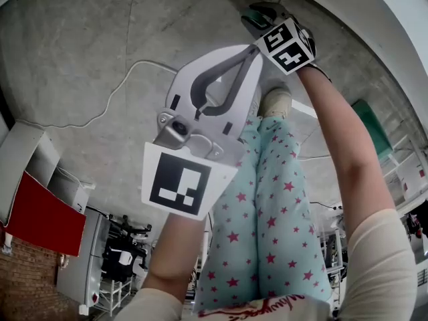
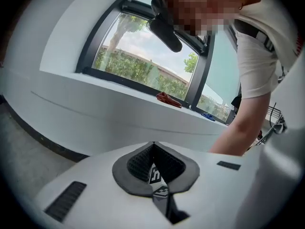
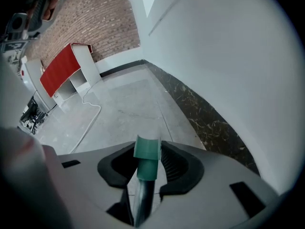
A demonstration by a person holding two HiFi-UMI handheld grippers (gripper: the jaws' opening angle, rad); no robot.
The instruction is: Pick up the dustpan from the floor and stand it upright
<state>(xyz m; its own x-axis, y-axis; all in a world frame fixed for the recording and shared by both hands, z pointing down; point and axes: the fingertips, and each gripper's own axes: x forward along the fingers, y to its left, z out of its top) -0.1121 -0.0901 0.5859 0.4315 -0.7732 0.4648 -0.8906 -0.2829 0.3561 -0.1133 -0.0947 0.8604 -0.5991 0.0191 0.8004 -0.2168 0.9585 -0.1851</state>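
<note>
The right claw (image 3: 147,144) is clenching the dustpan handle (image 3: 147,159). The handle's green cap is sitting between the two grey pads and poking out just ahead of them, while its dark shaft is running back under the claw and out of sight, so the pan itself is not showing. The left claw (image 2: 153,144) is holding nothing, with its jaw tips pressing together.

Ahead of the right claw, a bare grey concrete floor (image 3: 128,104) is stretching away. A white cable (image 3: 90,118) is snaking across it to the claw's left. Further ahead and to the left, a red-and-white cabinet (image 3: 66,73) is standing against a brick wall (image 3: 90,18). To the claw's right, a white wall (image 3: 228,56) is rising above a dark marbled skirting (image 3: 209,123).

Ahead of the left claw, a white sill (image 2: 119,109) is running beneath a large window (image 2: 143,56) with trees showing outside. A small red thing (image 2: 167,99) is lying on that sill.

From the head view, the person's leg in star-patterned trousers (image 1: 267,206) is extending just beside the left claw.
</note>
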